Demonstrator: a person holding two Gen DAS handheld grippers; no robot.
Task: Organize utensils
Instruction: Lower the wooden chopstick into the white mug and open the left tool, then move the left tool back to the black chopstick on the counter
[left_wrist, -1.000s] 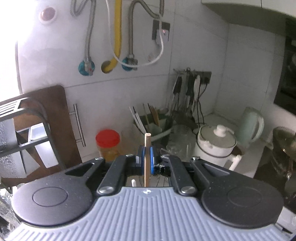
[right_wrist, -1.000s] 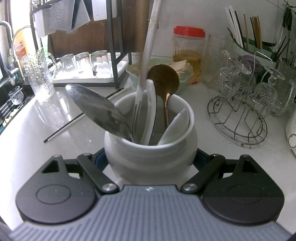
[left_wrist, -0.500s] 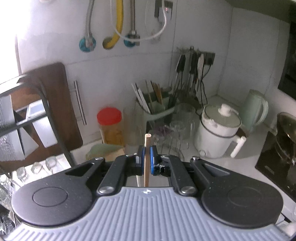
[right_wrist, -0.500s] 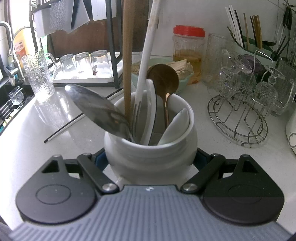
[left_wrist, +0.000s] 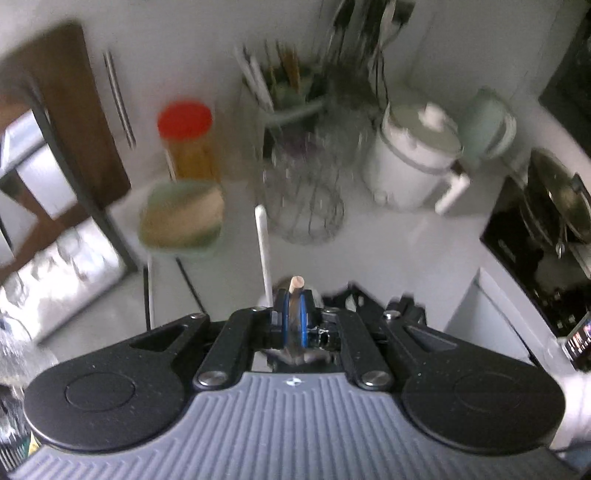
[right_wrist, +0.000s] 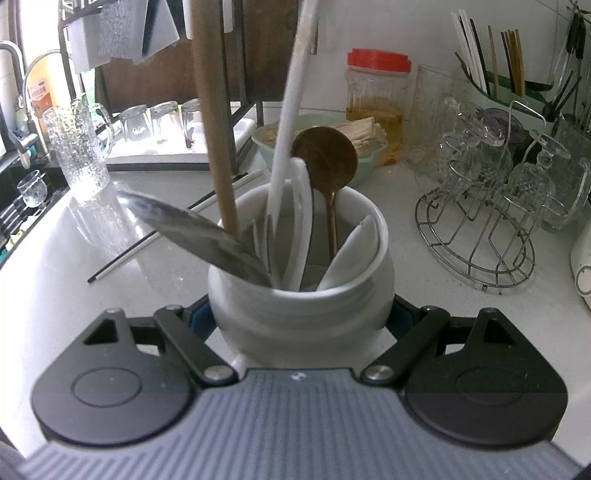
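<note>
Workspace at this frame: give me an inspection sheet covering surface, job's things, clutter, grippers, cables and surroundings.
Surface: white countertop, two chopsticks lying loose on it.
Job's things: white ceramic utensil jar holding a steel spoon, brown spoon, white utensils; wooden handle lowered into it.
Clutter: red-lidded jar, green bowl, wire glass rack, glass mug.
Grippers: left gripper shut on the wooden handle; right gripper shut on the jar.
Cables: nothing seen clearly; left view blurred.
Surroundings: sink tap, dish rack, chopstick holder, white cooker.
</note>
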